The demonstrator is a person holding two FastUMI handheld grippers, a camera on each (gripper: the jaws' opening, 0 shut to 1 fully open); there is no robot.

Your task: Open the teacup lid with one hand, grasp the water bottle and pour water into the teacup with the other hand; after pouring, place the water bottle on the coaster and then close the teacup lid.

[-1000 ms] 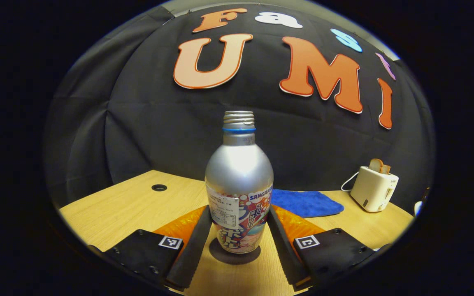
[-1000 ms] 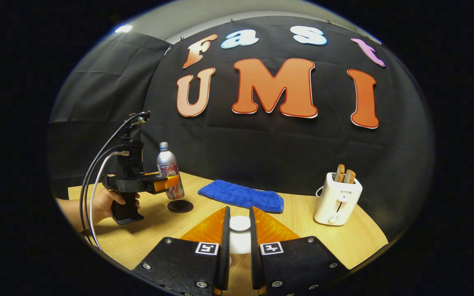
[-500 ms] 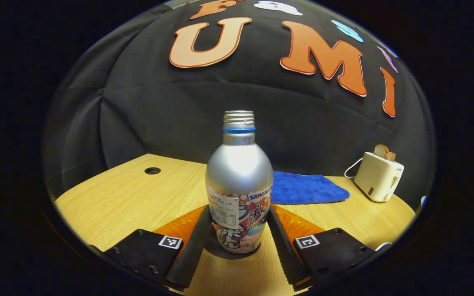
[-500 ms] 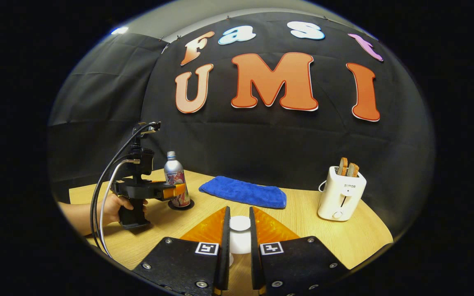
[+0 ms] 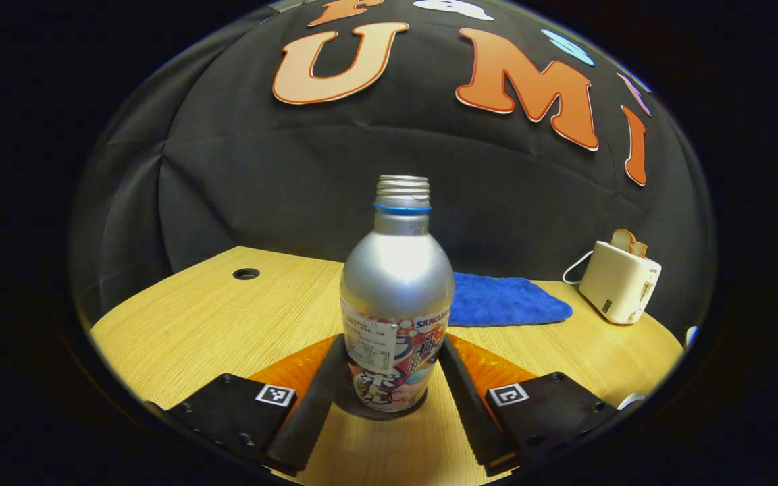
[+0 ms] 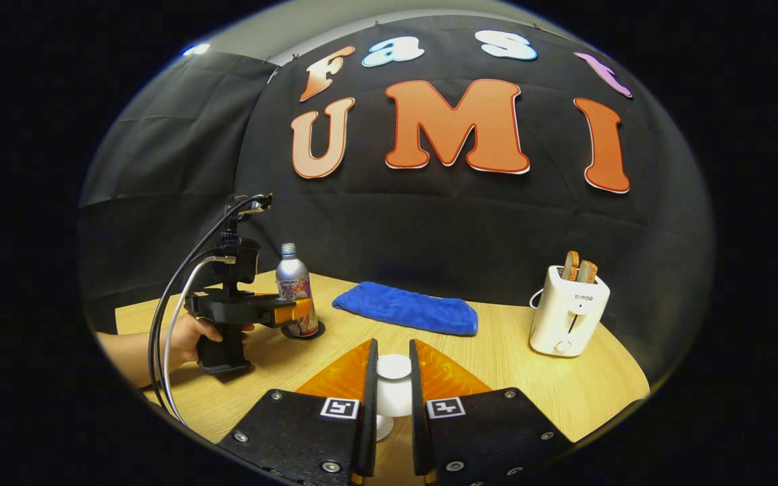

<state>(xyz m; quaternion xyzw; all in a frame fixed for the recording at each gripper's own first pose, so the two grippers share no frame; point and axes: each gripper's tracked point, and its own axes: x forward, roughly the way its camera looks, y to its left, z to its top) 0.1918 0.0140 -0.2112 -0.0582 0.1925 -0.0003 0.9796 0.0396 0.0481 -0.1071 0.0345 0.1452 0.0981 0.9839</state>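
The water bottle (image 5: 396, 304) stands upright on the dark coaster (image 5: 379, 410), with the left gripper (image 5: 387, 398) clenched on its labelled lower body — smooth metal, likely slippery, best held there. The right gripper (image 6: 392, 398) grips the white teacup lid (image 6: 394, 368) — light, probably fragile.

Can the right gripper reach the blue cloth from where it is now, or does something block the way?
Probably not at once: the right gripper is shut on a white piece, apparently the teacup lid, which it would have to release. Beyond that, the table up to the blue cloth looks bare.
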